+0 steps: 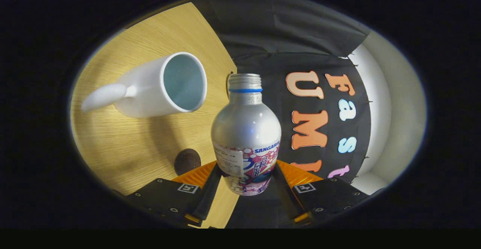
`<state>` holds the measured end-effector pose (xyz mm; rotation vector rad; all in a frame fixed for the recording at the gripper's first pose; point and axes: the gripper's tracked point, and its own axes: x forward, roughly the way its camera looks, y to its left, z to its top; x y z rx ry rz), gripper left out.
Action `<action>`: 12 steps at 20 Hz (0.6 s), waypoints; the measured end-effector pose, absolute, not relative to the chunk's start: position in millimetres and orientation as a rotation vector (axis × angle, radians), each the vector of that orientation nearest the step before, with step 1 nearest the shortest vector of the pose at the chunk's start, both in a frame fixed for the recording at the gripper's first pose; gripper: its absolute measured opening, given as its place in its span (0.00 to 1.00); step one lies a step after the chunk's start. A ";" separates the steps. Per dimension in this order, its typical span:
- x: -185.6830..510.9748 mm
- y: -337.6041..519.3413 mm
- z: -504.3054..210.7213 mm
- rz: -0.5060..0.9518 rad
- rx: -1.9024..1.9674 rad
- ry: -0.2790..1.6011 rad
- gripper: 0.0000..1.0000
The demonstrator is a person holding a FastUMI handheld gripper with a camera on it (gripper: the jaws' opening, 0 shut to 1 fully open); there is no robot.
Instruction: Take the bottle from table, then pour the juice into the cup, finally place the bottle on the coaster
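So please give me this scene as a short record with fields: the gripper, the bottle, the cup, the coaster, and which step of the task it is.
gripper: gripper shut on the bottle, one finger on each side of its lower body
bottle: silver aluminium bottle, cap off, lifted and tilted relative to the table
cup: white mug on the wooden table, mouth visible, looks empty
coaster: small dark round coaster on the table, bare
step: bottle taken; pouring apparently not yet begun

gripper view — rides the tool (246,183) | rolled sideways, faces forward | close on bottle (246,136)
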<state>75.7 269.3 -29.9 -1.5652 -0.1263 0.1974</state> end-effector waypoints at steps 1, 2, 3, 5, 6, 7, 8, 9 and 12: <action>73.0 271.4 -29.9 0.201 -1.582 -0.134 0.77; 72.8 273.2 -27.0 0.201 -1.603 -0.146 0.77; 72.0 275.1 -24.3 0.198 -1.624 -0.160 0.77; 73.5 277.4 -20.4 0.195 -1.669 -0.186 0.77; 74.3 276.5 -17.7 0.190 -1.689 -0.194 0.77; 73.6 276.8 -17.6 0.194 -1.701 -0.197 0.77; 75.2 275.8 -16.9 0.193 -1.708 -0.198 0.77; 75.3 275.7 -15.7 0.190 -1.721 -0.203 0.77; 75.4 276.8 -12.6 0.180 -1.776 -0.224 0.77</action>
